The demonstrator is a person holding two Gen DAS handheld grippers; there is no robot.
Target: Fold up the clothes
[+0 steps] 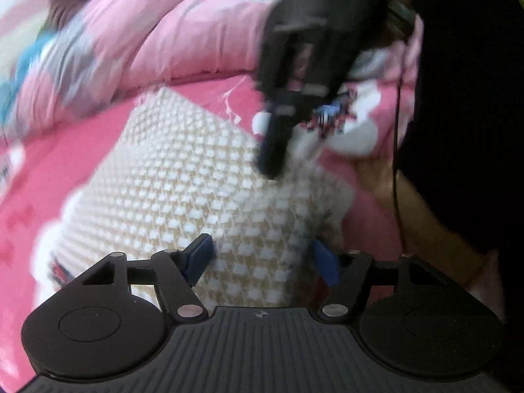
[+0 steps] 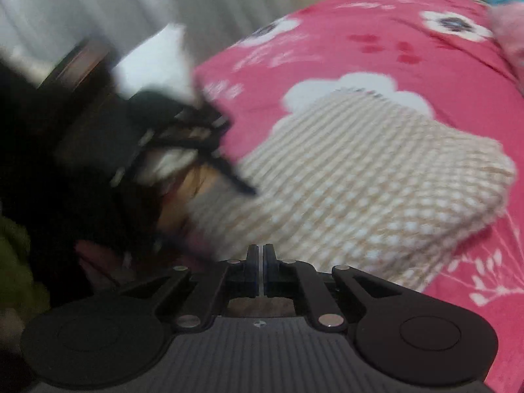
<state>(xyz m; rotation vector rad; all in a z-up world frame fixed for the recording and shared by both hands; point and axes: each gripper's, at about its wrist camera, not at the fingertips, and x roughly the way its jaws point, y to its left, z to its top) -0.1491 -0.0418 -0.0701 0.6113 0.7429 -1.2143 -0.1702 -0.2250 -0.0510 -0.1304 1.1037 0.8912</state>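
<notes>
On the bed [image 2: 376,49], with its pink flowered sheet, the cream checked garment [image 2: 376,177] already lies as a compact folded bundle, so perhaps only tidying remains. The left gripper [image 1: 262,262] has jaws spread over its near edge; the right gripper [image 2: 260,271] has jaws pressed together, empty.

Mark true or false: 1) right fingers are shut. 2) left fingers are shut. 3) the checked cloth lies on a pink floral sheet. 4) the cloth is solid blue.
1) True: the right gripper has its fingers together.
2) False: the left gripper has its fingers apart, over the checked cloth.
3) True: it lies on the pink floral sheet.
4) False: it is beige with a white check.
</notes>
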